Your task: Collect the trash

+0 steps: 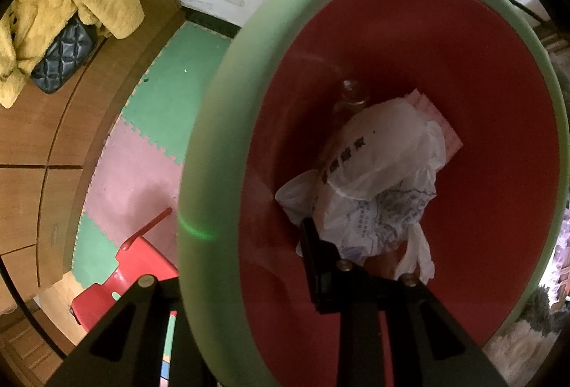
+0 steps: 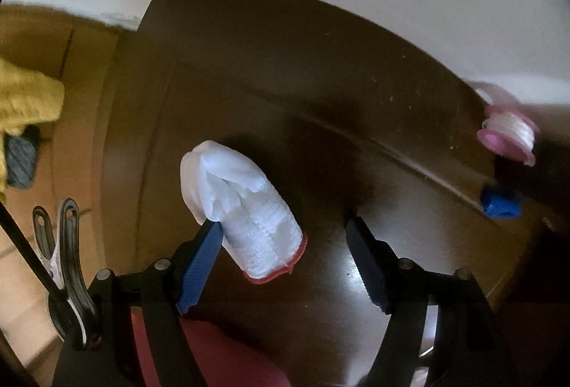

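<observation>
A bin with a pale green rim (image 1: 213, 144) and a red inside fills the left wrist view. My left gripper (image 1: 249, 244) is shut on that rim, one finger inside the bin and the other hidden outside it. In the bin lie crumpled white plastic bags (image 1: 384, 180), a clear bottle (image 1: 351, 94) and pink paper (image 1: 447, 128). In the right wrist view a white knitted glove with a red cuff (image 2: 245, 209) lies on a dark brown table (image 2: 285, 66). My right gripper (image 2: 283, 226) stands open over it, its left blue pad at the glove's side.
On the table's right side sit a pink-and-white ribbed piece (image 2: 509, 134) and a blue cap (image 2: 498, 205). A yellow fuzzy garment (image 1: 64, 13) and a black quilted bag (image 1: 64, 62) lie on a wooden cabinet. Foam floor mats (image 1: 142, 155) and a red plastic stool (image 1: 131, 276) are below.
</observation>
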Available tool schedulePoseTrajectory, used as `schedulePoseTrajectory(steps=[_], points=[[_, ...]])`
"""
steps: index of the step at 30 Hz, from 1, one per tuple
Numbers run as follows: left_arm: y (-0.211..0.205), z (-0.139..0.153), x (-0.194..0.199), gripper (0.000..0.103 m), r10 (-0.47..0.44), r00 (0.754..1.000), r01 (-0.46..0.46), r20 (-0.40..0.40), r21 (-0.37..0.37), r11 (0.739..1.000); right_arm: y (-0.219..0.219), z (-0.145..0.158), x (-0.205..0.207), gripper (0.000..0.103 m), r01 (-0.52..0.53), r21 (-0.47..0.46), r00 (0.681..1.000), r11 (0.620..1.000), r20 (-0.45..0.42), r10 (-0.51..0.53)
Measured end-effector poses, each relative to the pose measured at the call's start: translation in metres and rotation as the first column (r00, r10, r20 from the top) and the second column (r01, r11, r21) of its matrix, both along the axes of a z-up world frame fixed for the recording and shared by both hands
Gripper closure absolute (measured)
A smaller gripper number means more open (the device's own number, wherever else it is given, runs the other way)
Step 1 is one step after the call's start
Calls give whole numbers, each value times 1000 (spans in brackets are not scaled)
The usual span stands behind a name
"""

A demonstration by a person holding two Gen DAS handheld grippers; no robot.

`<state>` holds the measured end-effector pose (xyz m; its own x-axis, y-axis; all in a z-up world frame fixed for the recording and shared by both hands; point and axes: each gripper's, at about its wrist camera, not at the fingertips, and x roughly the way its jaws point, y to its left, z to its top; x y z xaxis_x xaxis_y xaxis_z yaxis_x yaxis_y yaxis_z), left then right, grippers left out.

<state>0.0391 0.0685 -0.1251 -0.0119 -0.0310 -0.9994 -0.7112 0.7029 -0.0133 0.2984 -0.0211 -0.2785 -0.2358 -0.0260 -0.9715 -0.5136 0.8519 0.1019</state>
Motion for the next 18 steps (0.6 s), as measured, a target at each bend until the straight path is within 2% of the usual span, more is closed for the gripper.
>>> schedulePoseTrajectory(steps=[3, 5, 7, 14, 18], points=[[0, -1, 1, 77, -8, 1000, 8, 0, 0, 1000, 9, 0, -11, 52, -73, -101, 995, 992, 59, 80], [0, 0, 1, 77, -7, 1000, 7, 13, -3, 1000, 12, 4, -9, 85, -55, -66, 997, 996, 56, 58], [1, 0, 0, 77, -6, 1000, 6, 21, -5, 1000, 11, 3, -7, 85, -30, -66, 999, 997, 42, 33], [3, -1, 1, 76, -19, 1000, 19, 17, -10, 1000, 21, 8, -11, 88, -106, -66, 993, 992, 51, 110], [3, -2, 1, 76, -17, 1000, 17, 26, -9, 1000, 18, 37, -6, 88, -129, -47, 985, 991, 112, 134]])
